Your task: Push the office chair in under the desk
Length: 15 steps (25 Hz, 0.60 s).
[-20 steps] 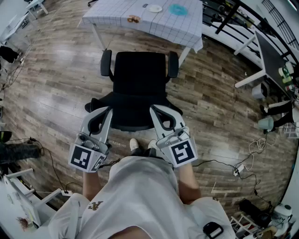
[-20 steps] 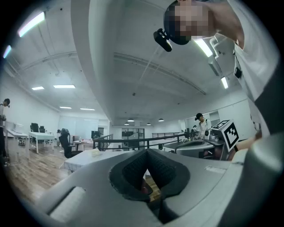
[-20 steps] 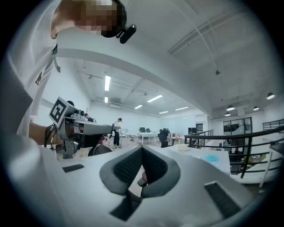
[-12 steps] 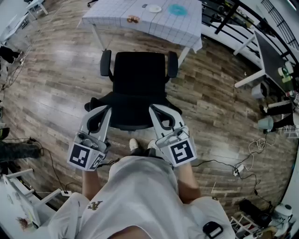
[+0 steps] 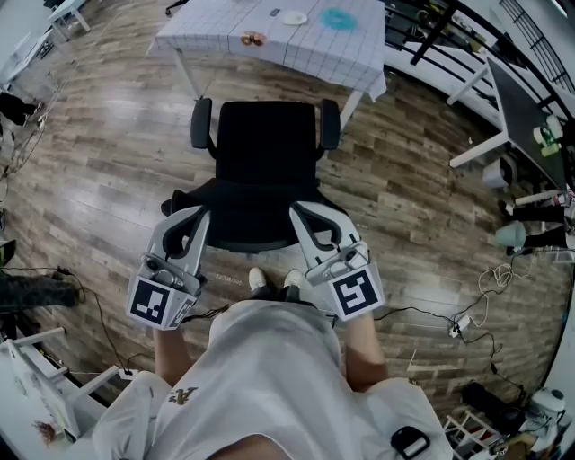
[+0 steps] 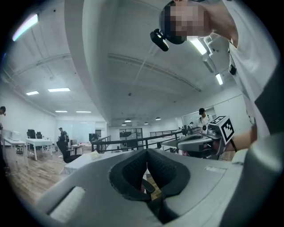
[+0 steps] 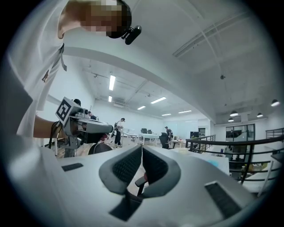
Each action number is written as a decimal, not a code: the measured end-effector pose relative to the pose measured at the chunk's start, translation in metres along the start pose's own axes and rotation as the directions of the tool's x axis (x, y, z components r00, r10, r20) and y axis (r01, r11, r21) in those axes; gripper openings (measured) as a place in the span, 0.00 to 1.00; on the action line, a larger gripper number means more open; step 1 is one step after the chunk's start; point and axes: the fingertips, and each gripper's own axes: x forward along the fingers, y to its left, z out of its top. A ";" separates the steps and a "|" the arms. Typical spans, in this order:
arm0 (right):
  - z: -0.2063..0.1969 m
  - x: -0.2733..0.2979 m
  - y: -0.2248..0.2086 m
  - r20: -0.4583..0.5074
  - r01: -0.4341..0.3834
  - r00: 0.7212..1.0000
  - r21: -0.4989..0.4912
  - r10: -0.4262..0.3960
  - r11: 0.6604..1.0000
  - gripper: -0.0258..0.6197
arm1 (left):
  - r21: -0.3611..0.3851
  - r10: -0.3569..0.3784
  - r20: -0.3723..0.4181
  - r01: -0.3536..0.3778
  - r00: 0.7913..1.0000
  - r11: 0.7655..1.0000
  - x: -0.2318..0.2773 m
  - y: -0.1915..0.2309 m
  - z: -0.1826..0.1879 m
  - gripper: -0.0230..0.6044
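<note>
Across the wooden floor (image 5: 90, 180) almost nothing has shifted over the last moment. The desk (image 5: 314, 54) with its checked white cloth has crept slightly toward the top of the head view. The office chair (image 5: 269, 153) stands where it did, its seat wholly out in front of the desk and its armrests short of the desk edge. By that, the push has hardly begun and nearly the whole travel is still to do. The left gripper (image 5: 194, 216) has slid a touch outward along the backrest, and the right gripper (image 5: 302, 212) has barely moved. Each lies at one side of the backrest top, though firm contact cannot be confirmed from above. Only the head view shows the chair, the desk and the gap between them. The two gripper views look level across the room, over the chair, and give what the head view cannot: each pair of jaws is pressed together with nothing pinched between the pads, and distant people stand in the background. On the desk, seen only from above, sit a blue plate (image 5: 340, 18) and a white plate (image 5: 292, 16).
</note>
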 end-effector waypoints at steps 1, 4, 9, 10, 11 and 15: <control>-0.001 0.000 0.001 -0.005 -0.004 1.000 -0.003 0.004 1.000 0.05 | 0.010 -0.004 -0.001 0.004 1.000 1.000 0.000 0.000 0.000 0.04; -0.001 -0.001 0.005 -0.013 -0.028 1.000 -0.014 0.027 1.000 0.06 | 0.043 -0.040 -0.019 0.041 0.999 0.998 0.000 -0.004 -0.001 0.12; -0.001 0.000 0.015 -0.030 -0.101 0.995 -0.037 0.100 0.994 0.19 | 0.112 -0.117 -0.073 0.125 0.990 0.986 -0.001 -0.014 -0.005 0.23; -0.001 -0.001 0.016 -0.033 -0.108 0.994 -0.039 0.107 0.993 0.19 | 0.121 -0.133 -0.082 0.143 0.988 0.982 -0.002 -0.016 -0.006 0.25; -0.001 -0.002 0.017 -0.033 -0.114 0.993 -0.038 0.113 0.993 0.19 | 0.128 -0.150 -0.091 0.161 0.985 0.979 -0.003 -0.019 -0.007 0.27; 0.001 -0.004 0.025 -0.024 -0.168 0.986 -0.063 0.167 0.984 0.29 | 0.166 -0.212 -0.139 0.234 0.967 0.958 -0.009 -0.029 -0.012 0.33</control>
